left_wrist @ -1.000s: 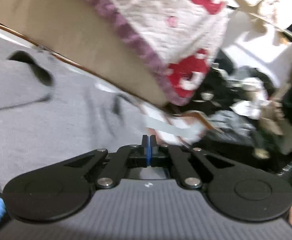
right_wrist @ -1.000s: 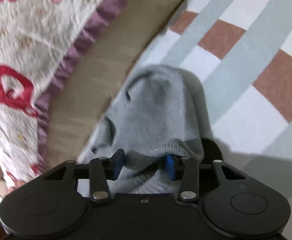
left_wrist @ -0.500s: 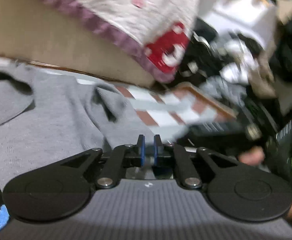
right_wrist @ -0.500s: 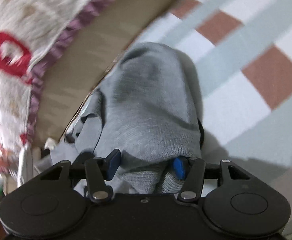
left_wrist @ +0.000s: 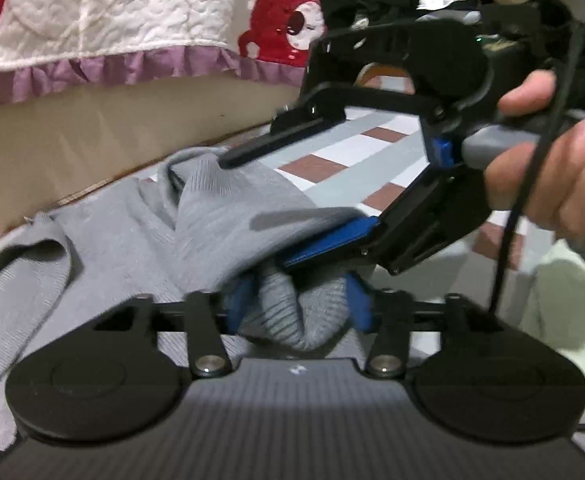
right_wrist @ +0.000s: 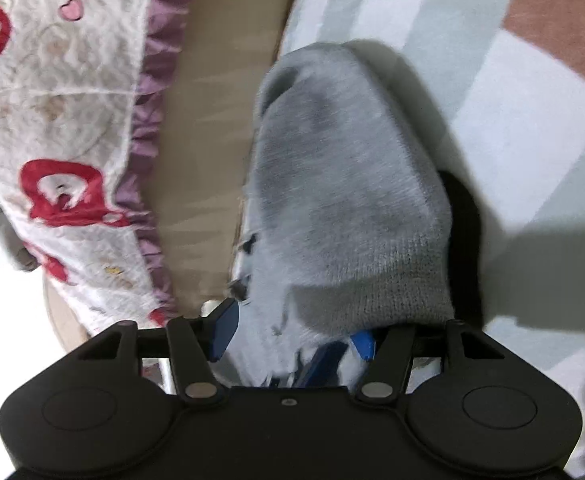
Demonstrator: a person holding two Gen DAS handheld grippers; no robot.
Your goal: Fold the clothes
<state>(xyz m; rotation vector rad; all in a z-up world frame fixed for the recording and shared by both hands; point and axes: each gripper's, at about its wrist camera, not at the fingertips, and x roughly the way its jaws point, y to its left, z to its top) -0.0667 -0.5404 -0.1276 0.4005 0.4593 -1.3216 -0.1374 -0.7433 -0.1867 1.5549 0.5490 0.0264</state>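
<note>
sweater: grey knit sweater (left_wrist: 140, 240), a cardigan judging by the button, spread on the checked mat (left_wrist: 372, 160) along the edge by the bed base (left_wrist: 92, 132), cuff end bunched up near me
left gripper: left gripper (left_wrist: 298, 304) jaws opening, ribbed cuff (left_wrist: 288, 312) sitting between the blue pads, looks loose rather than pinched
right gripper: right gripper (right_wrist: 292, 336) also spreading a bit, sleeve fabric draped between and over the fingers, so not a real clamp imo
hand: a hand (left_wrist: 560, 176) holds the right tool, right above the left one
step: looks like sleeve handover/fold-in. I'd pinch just the ribbed edge, keep it flat, don't grab a wad
feel: soft stretchy knit, ribbing thicker, will sag and slide off smooth pads
background: quilted bedcover (left_wrist: 112, 20) with red bears, purple frill
</note>
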